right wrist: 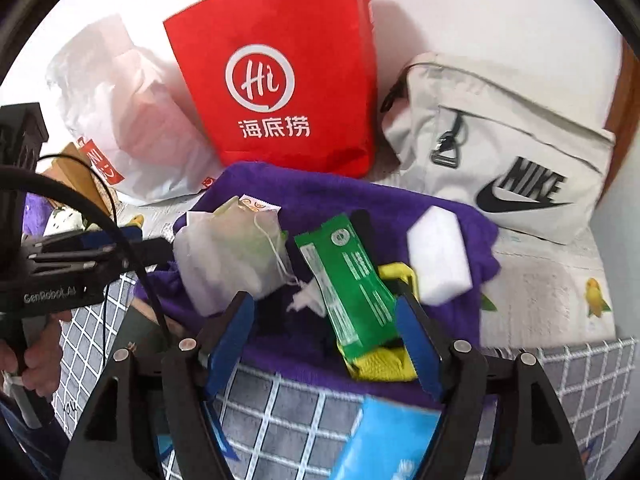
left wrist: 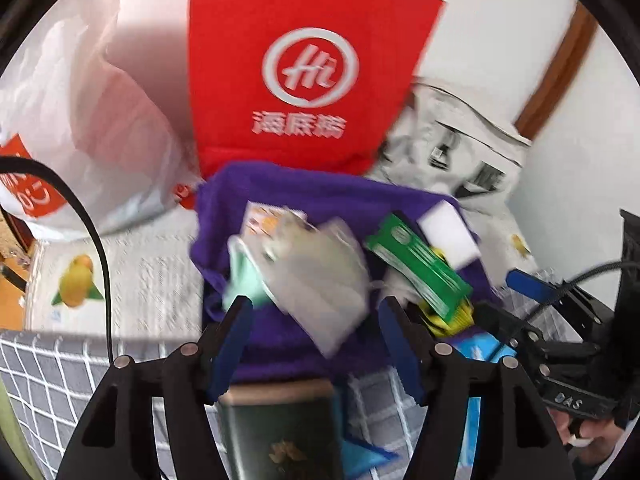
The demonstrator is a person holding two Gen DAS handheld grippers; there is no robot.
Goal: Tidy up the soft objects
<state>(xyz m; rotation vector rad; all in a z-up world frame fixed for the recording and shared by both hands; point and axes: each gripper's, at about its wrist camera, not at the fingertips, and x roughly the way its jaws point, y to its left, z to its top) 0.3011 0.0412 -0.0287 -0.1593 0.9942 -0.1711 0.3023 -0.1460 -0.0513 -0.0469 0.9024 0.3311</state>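
A purple towel (left wrist: 280, 192) (right wrist: 320, 192) lies spread with small items on it. Among them are a white face mask (left wrist: 320, 268) (right wrist: 224, 256), a green packet (left wrist: 420, 268) (right wrist: 348, 276), a white sponge block (left wrist: 448, 236) (right wrist: 438, 256) and a yellow cloth item (right wrist: 380, 364). My left gripper (left wrist: 316, 304) is open just over the near edge of the mask, its pads clear of it. My right gripper (right wrist: 324, 300) is open with the lower end of the green packet between its fingers, untouched.
A red paper bag (right wrist: 280, 80), a white plastic bag (right wrist: 132, 120) and a white Nike bag (right wrist: 500, 152) stand behind the towel. A grey checked cloth (right wrist: 280, 420) lies in front, with a blue packet (right wrist: 384, 436) and a dark green box (left wrist: 280, 432) on it.
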